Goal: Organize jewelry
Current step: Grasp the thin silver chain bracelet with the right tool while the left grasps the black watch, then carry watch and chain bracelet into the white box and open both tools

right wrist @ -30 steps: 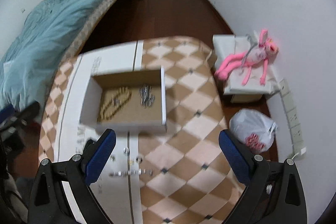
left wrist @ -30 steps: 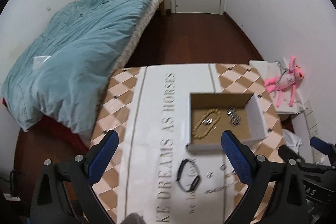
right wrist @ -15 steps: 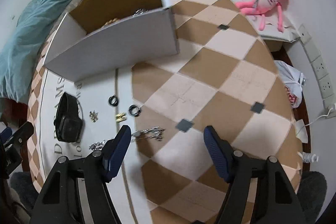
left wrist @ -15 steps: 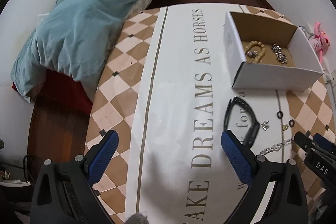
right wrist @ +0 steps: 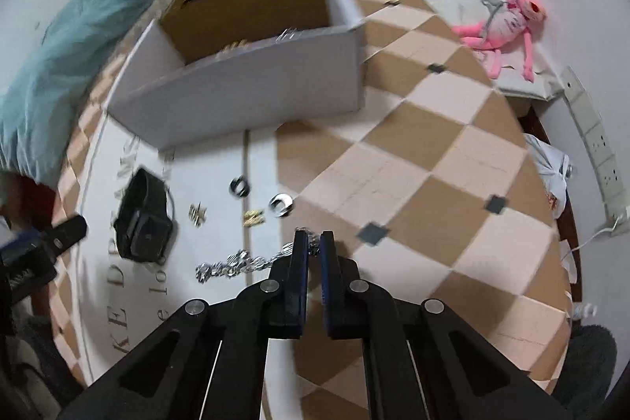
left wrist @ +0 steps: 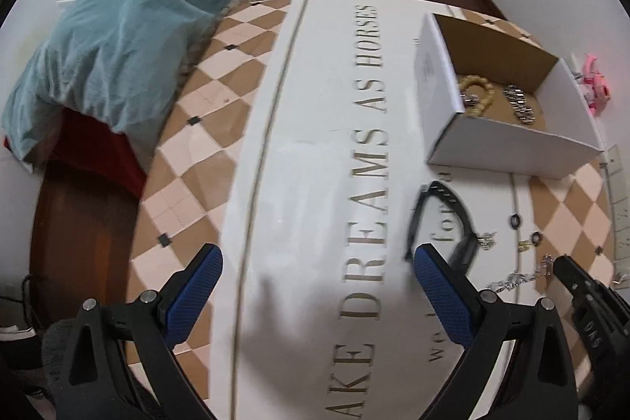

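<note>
A white cardboard box (left wrist: 508,144) (right wrist: 252,97) holds a beaded bracelet (left wrist: 478,93) and a metal chain (left wrist: 519,103). In front of it on the table lie a black watch (right wrist: 143,219) (left wrist: 445,223), two rings (right wrist: 239,187) (right wrist: 280,203), small earrings (right wrist: 254,218) and a silver chain (right wrist: 236,264) (left wrist: 512,278). My right gripper (right wrist: 311,243) is closed on the right end of the silver chain, low at the table. My left gripper (left wrist: 315,274) is open and empty above the tablecloth, left of the watch.
The round table has a checkered cloth with a white lettered runner (left wrist: 366,105). A bed with a teal duvet (left wrist: 126,26) stands left. A pink plush toy (right wrist: 508,18) lies on a low box at the right, by a wall socket strip (right wrist: 594,144).
My right gripper has dropped to the table and shut from wide open onto the end of the silver chain. My left gripper has come a little lower and closer to the table, still open.
</note>
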`<state>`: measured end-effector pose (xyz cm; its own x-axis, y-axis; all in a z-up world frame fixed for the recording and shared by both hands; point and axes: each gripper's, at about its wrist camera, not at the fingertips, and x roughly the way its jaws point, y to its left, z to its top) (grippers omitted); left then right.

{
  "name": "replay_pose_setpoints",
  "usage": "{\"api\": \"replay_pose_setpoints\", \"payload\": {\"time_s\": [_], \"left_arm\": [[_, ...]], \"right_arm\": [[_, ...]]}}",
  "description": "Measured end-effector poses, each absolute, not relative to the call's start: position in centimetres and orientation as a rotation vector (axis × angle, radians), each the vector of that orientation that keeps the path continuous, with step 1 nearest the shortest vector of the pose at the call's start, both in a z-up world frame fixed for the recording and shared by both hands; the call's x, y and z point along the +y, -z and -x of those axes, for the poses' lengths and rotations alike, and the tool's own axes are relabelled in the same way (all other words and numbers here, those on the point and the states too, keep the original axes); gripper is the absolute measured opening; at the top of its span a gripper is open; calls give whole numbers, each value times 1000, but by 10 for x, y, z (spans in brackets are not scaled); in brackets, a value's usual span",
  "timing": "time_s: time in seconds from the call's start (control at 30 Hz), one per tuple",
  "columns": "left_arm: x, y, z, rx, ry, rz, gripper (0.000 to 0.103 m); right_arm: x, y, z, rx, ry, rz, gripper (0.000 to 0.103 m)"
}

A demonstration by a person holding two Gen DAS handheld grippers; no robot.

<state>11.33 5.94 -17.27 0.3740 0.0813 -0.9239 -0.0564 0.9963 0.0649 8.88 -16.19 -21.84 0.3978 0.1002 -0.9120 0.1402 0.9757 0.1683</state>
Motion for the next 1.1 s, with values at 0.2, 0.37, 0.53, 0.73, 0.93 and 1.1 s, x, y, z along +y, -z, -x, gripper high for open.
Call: {"api": "replay_pose_setpoints", "payload": {"time_s": [0.2, 0.37, 0.53, 0.73, 0.93, 1.1], "left_arm": [[16, 170, -112, 1162, 106, -93, 99], [-17, 185, -118, 1203, 167, -203, 70], [-26, 195, -122, 1203, 164, -270, 28], [-20, 195, -127, 1221, 184, -200, 9], [-10, 168, -125, 1185, 205, -102, 9], [-1, 117, -130, 1123, 255, 19, 9]], "right_arm": [[-192, 192, -93, 1138, 16, -295, 6], [-204, 186, -99, 1143, 13, -311, 6], [-210, 185, -100, 1154, 1, -339, 6], [-212, 175, -101, 1141, -34, -373, 6], [-205, 142, -103, 1090, -103, -372, 6], [-200, 100, -113, 1026, -163, -347, 6]]}}
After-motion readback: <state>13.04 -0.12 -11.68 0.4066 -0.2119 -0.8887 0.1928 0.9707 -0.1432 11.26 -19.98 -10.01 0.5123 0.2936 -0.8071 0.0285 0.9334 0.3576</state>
